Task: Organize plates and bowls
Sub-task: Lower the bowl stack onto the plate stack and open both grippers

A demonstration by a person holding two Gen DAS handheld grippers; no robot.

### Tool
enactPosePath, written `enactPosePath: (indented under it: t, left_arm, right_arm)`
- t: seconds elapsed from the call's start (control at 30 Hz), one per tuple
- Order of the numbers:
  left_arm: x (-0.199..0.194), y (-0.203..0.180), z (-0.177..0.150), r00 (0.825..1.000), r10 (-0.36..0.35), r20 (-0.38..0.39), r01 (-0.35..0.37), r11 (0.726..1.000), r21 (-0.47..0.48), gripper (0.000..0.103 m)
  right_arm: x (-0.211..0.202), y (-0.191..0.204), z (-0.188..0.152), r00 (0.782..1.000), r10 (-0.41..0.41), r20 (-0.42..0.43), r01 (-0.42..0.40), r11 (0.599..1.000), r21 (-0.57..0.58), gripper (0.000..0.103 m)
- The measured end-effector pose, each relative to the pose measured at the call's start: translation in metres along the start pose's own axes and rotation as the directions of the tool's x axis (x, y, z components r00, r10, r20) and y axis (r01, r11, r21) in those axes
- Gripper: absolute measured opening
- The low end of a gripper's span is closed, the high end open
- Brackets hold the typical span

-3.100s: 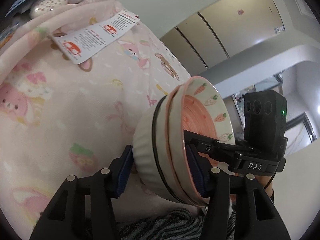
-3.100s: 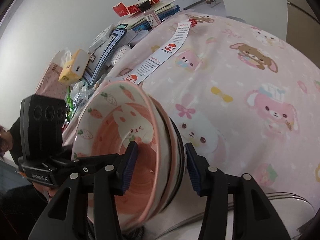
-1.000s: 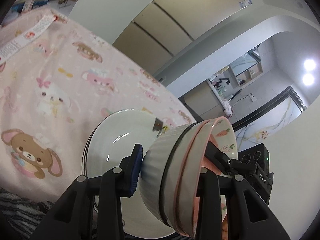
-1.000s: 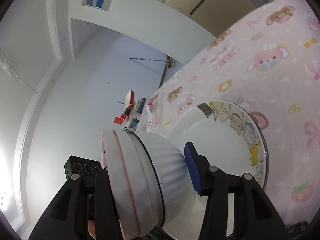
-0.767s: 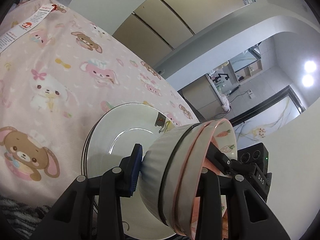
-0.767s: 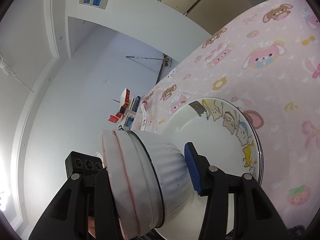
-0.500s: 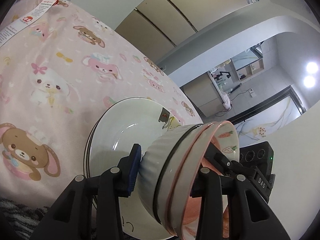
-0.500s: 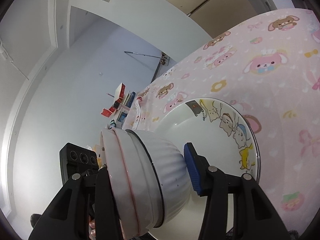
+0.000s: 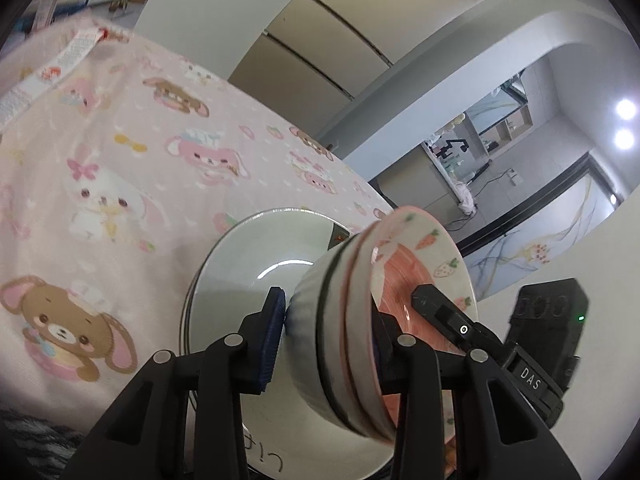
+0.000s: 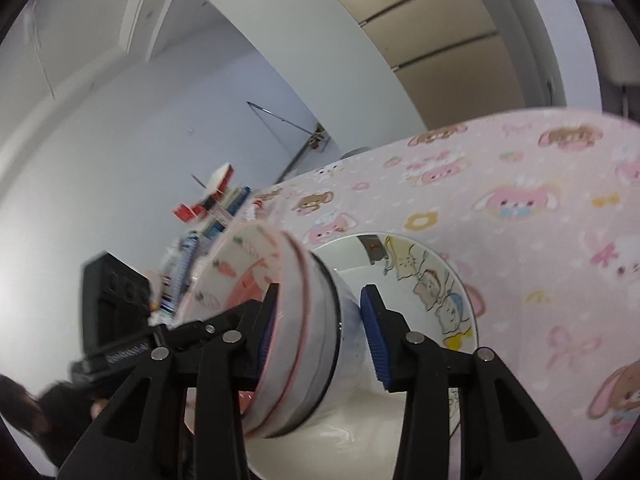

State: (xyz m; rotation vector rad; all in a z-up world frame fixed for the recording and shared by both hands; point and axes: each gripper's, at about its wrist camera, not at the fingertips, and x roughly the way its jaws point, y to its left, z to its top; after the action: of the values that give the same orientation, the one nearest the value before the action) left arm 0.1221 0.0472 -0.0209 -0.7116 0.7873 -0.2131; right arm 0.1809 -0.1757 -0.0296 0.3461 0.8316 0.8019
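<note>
A stack of bowls (image 9: 352,328), a white ribbed bowl outside and pink carrot-and-strawberry bowls nested inside, is held between both grippers. My left gripper (image 9: 328,334) is shut on one side of the stack's rim. My right gripper (image 10: 318,326) is shut on the opposite side, and the stack (image 10: 296,320) shows there too. The stack hangs tilted just above a white plate (image 9: 256,264) with cartoon animals on its rim (image 10: 436,280). The plate lies on the pink cartoon tablecloth (image 9: 100,152). I cannot tell whether the stack touches the plate.
Books, boxes and packets (image 10: 208,208) are piled at the far end of the table. A long paper leaflet (image 9: 48,72) lies on the cloth. The table edge drops away beyond the plate (image 9: 360,188) toward the room.
Both grippers have carried the bowl stack from the cluttered end to over the plate. In the last second the stack has tipped more upright, so its pink inside shows, and has sunk lower.
</note>
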Motion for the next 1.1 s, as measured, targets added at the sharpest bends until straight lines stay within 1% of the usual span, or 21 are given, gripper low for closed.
enactPosePath:
  t: [0.1, 0.2, 0.3, 0.37, 0.4, 0.5, 0.53, 0.57, 0.6, 0.63, 0.67, 0.7, 0.77, 0.8, 0.83, 0.9, 0.93, 1.0, 1.03, 1.07, 1.1]
  left_arm:
    - [-0.006, -0.011, 0.0, 0.998, 0.045, 0.046, -0.049, 0.996, 0.077, 0.038]
    - [-0.011, -0.025, -0.004, 0.99, 0.105, 0.099, -0.121, 0.978, 0.172, 0.038]
    - [-0.012, -0.031, -0.006, 0.983, 0.14, 0.118, -0.162, 0.964, 0.21, 0.038]
    - [-0.014, -0.036, -0.006, 0.971, 0.185, 0.149, -0.217, 0.948, 0.235, 0.038]
    - [-0.015, -0.039, -0.006, 0.963, 0.212, 0.17, -0.25, 0.935, 0.252, 0.038]
    - [-0.02, -0.047, -0.007, 0.94, 0.255, 0.226, -0.315, 0.903, 0.291, 0.04]
    - [-0.022, -0.049, -0.007, 0.935, 0.256, 0.244, -0.324, 0.897, 0.3, 0.05]
    - [-0.025, -0.05, -0.008, 0.932, 0.248, 0.266, -0.326, 0.894, 0.307, 0.075]
    - [-0.028, -0.052, -0.008, 0.926, 0.242, 0.29, -0.331, 0.89, 0.313, 0.089]
    - [-0.032, -0.052, -0.008, 0.905, 0.271, 0.327, -0.371, 0.879, 0.3, 0.099]
    - [-0.035, -0.053, -0.007, 0.885, 0.297, 0.359, -0.409, 0.865, 0.292, 0.103]
    - [-0.036, -0.053, -0.007, 0.877, 0.301, 0.376, -0.422, 0.857, 0.297, 0.103]
    - [-0.038, -0.052, -0.005, 0.886, 0.276, 0.373, -0.399, 0.863, 0.31, 0.103]
    - [-0.039, -0.052, -0.005, 0.891, 0.263, 0.37, -0.386, 0.868, 0.314, 0.103]
    - [-0.04, -0.053, -0.005, 0.892, 0.257, 0.371, -0.383, 0.867, 0.319, 0.103]
    - [-0.046, -0.058, -0.006, 0.886, 0.248, 0.391, -0.391, 0.853, 0.346, 0.103]
    - [-0.052, -0.061, -0.006, 0.877, 0.242, 0.415, -0.402, 0.844, 0.356, 0.103]
    - [-0.067, -0.068, -0.007, 0.86, 0.225, 0.458, -0.414, 0.832, 0.37, 0.103]
    - [-0.077, -0.073, -0.008, 0.85, 0.209, 0.484, -0.418, 0.826, 0.379, 0.103]
    - [-0.087, -0.079, -0.011, 0.836, 0.194, 0.514, -0.427, 0.817, 0.388, 0.103]
    - [-0.096, -0.084, -0.013, 0.82, 0.179, 0.543, -0.44, 0.804, 0.4, 0.103]
  right_arm:
    - [0.001, -0.001, 0.0, 1.0, -0.026, -0.005, 0.026, 1.0, -0.01, 0.039]
    - [0.002, -0.004, 0.0, 1.0, -0.022, -0.005, 0.022, 1.0, -0.01, 0.039]
    - [0.0, 0.001, 0.0, 0.999, -0.054, -0.001, 0.054, 0.998, -0.03, 0.041]
    - [-0.002, 0.007, 0.0, 0.993, -0.117, 0.011, 0.117, 0.991, -0.06, 0.053]
    - [-0.003, 0.01, 0.0, 0.989, -0.142, 0.03, 0.144, 0.986, -0.081, 0.055]
    - [-0.012, 0.022, 0.0, 0.978, -0.188, 0.092, 0.199, 0.97, -0.14, 0.062]
    - [-0.014, 0.026, 0.0, 0.972, -0.207, 0.115, 0.224, 0.961, -0.164, 0.069]
    - [-0.016, 0.03, -0.001, 0.965, -0.225, 0.134, 0.247, 0.951, -0.185, 0.073]
    - [-0.018, 0.035, -0.001, 0.958, -0.24, 0.159, 0.271, 0.938, -0.215, 0.073]
    - [-0.019, 0.042, -0.003, 0.951, -0.249, 0.184, 0.29, 0.924, -0.25, 0.073]
    - [-0.023, 0.048, -0.004, 0.939, -0.265, 0.22, 0.32, 0.907, -0.275, 0.076]
    - [-0.027, 0.055, -0.005, 0.928, -0.275, 0.252, 0.345, 0.89, -0.299, 0.08]
    - [-0.034, 0.065, -0.008, 0.915, -0.281, 0.289, 0.371, 0.869, -0.327, 0.095]
    - [-0.039, 0.07, -0.009, 0.912, -0.27, 0.308, 0.368, 0.87, -0.328, 0.099]
    - [-0.043, 0.075, -0.01, 0.909, -0.262, 0.323, 0.369, 0.866, -0.337, 0.103]
    - [-0.05, 0.09, -0.014, 0.886, -0.282, 0.369, 0.421, 0.822, -0.382, 0.103]
    - [-0.055, 0.095, -0.015, 0.883, -0.268, 0.386, 0.422, 0.813, -0.4, 0.103]
    - [-0.068, 0.102, -0.016, 0.894, -0.215, 0.394, 0.38, 0.83, -0.409, 0.103]
    - [-0.075, 0.105, -0.015, 0.893, -0.197, 0.404, 0.368, 0.837, -0.406, 0.103]
    - [-0.08, 0.108, -0.015, 0.887, -0.192, 0.42, 0.373, 0.833, -0.408, 0.103]
    - [-0.086, 0.113, -0.016, 0.874, -0.191, 0.447, 0.392, 0.821, -0.415, 0.103]
